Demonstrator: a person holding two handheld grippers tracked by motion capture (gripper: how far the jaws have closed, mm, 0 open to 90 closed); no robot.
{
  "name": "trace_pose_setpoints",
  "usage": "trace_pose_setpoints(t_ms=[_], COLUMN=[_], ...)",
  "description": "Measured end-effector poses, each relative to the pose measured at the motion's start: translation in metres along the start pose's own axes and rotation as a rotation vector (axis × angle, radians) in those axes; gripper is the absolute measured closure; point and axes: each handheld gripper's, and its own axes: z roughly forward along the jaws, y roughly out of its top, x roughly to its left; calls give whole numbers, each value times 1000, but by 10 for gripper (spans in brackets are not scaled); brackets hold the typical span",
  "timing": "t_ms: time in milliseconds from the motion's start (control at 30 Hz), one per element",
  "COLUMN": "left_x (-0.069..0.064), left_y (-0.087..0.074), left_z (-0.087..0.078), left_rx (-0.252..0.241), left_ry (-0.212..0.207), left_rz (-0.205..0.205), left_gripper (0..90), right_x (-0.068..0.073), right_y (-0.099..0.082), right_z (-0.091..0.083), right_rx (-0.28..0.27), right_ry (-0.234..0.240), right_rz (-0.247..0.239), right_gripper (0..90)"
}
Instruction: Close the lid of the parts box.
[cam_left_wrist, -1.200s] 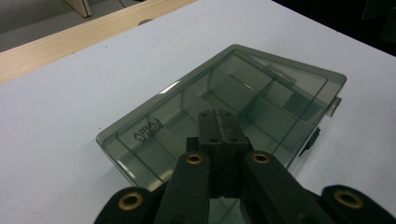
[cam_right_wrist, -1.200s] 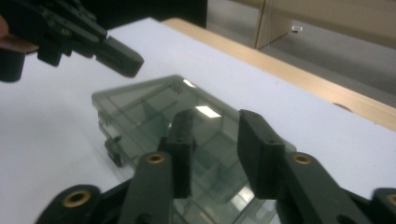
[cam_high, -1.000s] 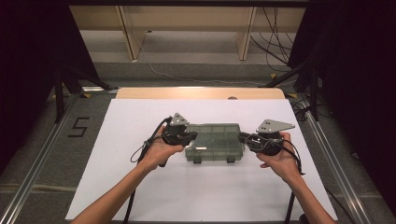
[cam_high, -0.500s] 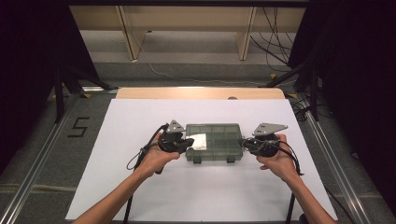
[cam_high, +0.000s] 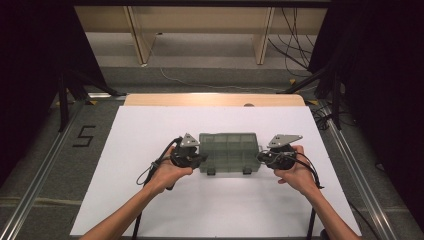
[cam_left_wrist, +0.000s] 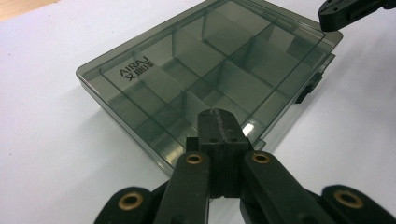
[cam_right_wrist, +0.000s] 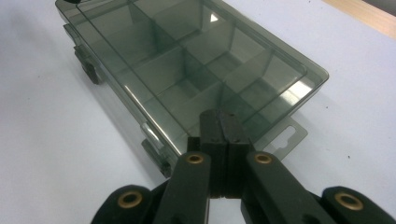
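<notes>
- The grey see-through box (cam_high: 229, 152) lies flat in the middle of the white worktop (cam_high: 150, 125), lid shut.
- Your left hand-held gripper (cam_high: 200, 159) sits at the box's 9 o'clock end, jaws pressed together, holding nothing.
- Your right hand-held gripper (cam_high: 261, 158) sits at its 3 o'clock end, jaws together too, holding nothing.

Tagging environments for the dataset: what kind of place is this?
Likely a lab recording bay, not a home: white-covered table between floor rails, black curtains on both sides, loose cables, and floor marking "5".

box (cam_right_wrist: 187, 70) far corner cropped, latches partly hidden
</notes>
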Motion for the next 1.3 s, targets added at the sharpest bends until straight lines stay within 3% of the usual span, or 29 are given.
trace_pose_setpoints(t_ms=[433,1300], left_x=[-3,-4], left_y=[-4,-5], left_z=[4,5], left_rx=[26,26], left_ry=[4,3], left_rz=[14,25], left_gripper=[895,895], right_x=[0,1], right_y=[-1,0], right_z=[1,3], right_rx=[11,11], right_ry=[2,10], right_rz=[-5,-12], right_gripper=[900,900])
